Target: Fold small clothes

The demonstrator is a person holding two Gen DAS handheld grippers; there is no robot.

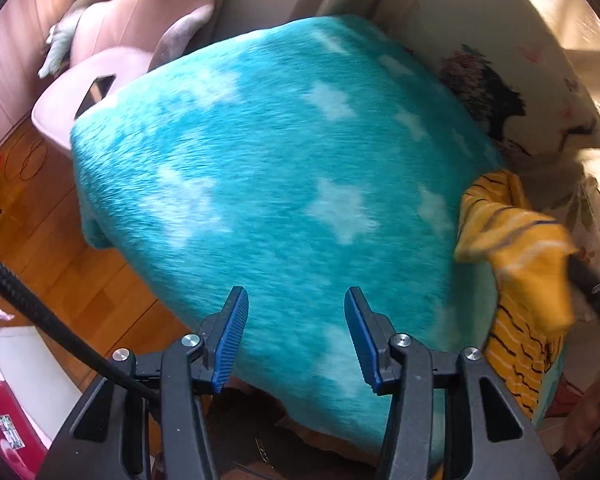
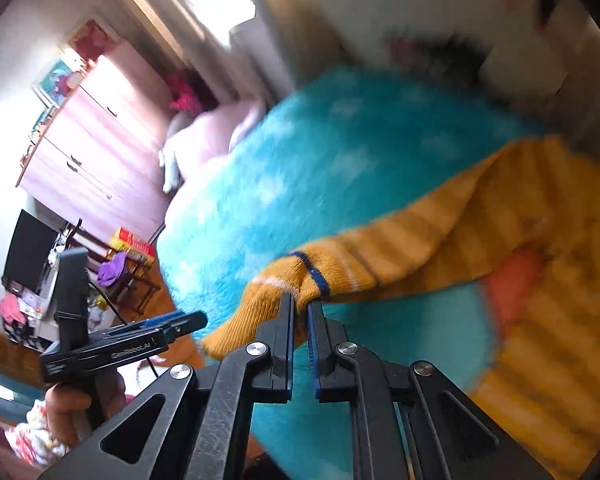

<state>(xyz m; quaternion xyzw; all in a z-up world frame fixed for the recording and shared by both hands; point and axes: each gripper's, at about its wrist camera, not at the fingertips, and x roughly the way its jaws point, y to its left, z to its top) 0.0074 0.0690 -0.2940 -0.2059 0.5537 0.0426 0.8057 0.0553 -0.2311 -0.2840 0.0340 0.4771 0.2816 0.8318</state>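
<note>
A small yellow garment with dark stripes (image 1: 516, 240) hangs at the right of a turquoise fleece blanket with white stars (image 1: 276, 184). My right gripper (image 2: 302, 302) is shut on the garment's cuff (image 2: 296, 280) and holds it above the blanket (image 2: 300, 168); the rest of the garment (image 2: 540, 300) trails to the right. My left gripper (image 1: 296, 300) is open and empty over the blanket's near part. It also shows in the right wrist view (image 2: 172, 326), held in a hand at the lower left.
A pink chair (image 1: 112, 68) with a phone on it stands beyond the blanket at the left. A printed cushion (image 1: 512, 92) lies at the back right. Wooden floor (image 1: 40, 208) shows at the left. A pink dresser (image 2: 96, 136) and a cluttered desk stand farther off.
</note>
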